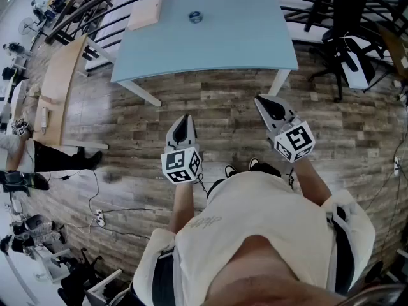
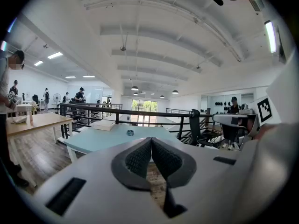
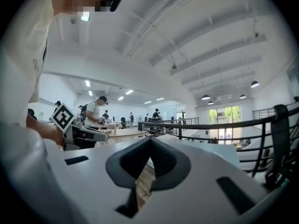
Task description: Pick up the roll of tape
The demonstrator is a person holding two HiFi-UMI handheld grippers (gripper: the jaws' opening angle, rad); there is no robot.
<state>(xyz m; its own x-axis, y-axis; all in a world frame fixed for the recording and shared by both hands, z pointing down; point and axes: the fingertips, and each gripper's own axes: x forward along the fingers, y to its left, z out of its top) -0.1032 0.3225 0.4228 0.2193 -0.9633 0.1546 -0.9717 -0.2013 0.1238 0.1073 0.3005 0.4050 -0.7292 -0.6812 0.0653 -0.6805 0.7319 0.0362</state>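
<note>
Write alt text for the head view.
A person on a wood floor holds the left gripper and right gripper, both shut and empty, short of a light blue table. A roll of tape lies on it, a flat box to its left.

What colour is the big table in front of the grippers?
Pale blue. The table shows best in the head view, seen from above.

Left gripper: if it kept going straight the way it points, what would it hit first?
Probably the light blue table, around its near edge, though depth is hard to judge. The roll of tape sits farther back on it, slightly left of that line.
</note>
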